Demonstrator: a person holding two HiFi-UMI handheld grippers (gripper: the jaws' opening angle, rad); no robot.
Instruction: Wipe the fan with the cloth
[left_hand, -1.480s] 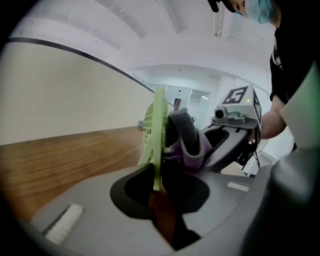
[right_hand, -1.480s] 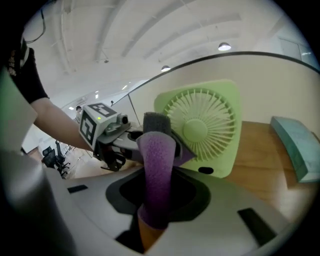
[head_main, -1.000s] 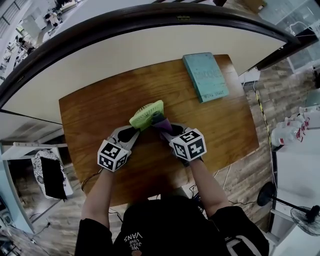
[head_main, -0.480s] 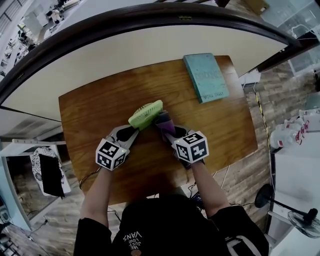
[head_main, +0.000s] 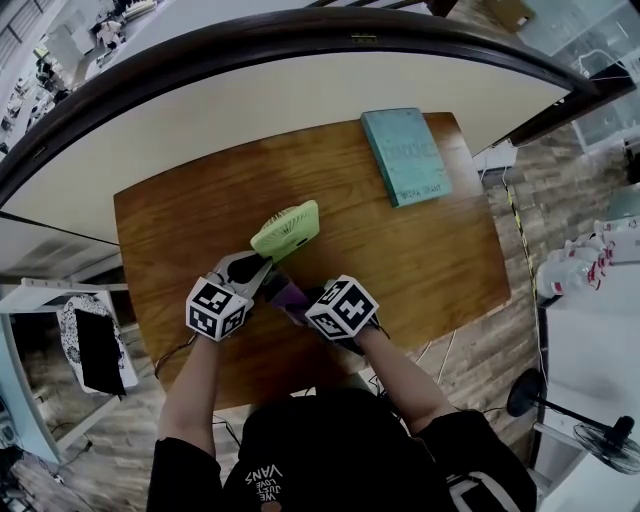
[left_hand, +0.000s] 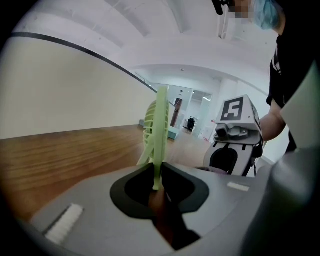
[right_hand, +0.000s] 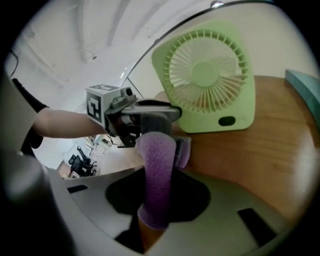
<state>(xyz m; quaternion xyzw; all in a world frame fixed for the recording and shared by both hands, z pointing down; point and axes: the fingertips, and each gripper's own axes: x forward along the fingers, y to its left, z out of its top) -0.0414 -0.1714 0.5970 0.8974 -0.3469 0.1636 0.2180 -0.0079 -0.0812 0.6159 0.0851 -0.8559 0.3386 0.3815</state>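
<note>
A light green square desk fan (head_main: 285, 231) stands tilted on the wooden table (head_main: 430, 250). My left gripper (head_main: 258, 272) is shut on its near lower edge; in the left gripper view the fan (left_hand: 160, 131) shows edge-on, pinched between the jaws of the left gripper (left_hand: 156, 184). My right gripper (head_main: 294, 297) is shut on a folded purple cloth (head_main: 283, 293), just below the fan and close beside the left gripper. In the right gripper view the cloth (right_hand: 158, 170) sticks up out of the right gripper (right_hand: 157, 196), a little short of the fan's grille (right_hand: 205, 82), with the left gripper (right_hand: 131, 118) to its left.
A teal book (head_main: 403, 155) lies at the table's far right corner. A white curved wall with a dark rim (head_main: 300, 90) runs behind the table. A floor fan (head_main: 608, 435) stands on the floor at the lower right.
My right gripper has carried the cloth from the fan's right side down and to the left, to just below the fan next to the left gripper. The left gripper has kept its hold.
</note>
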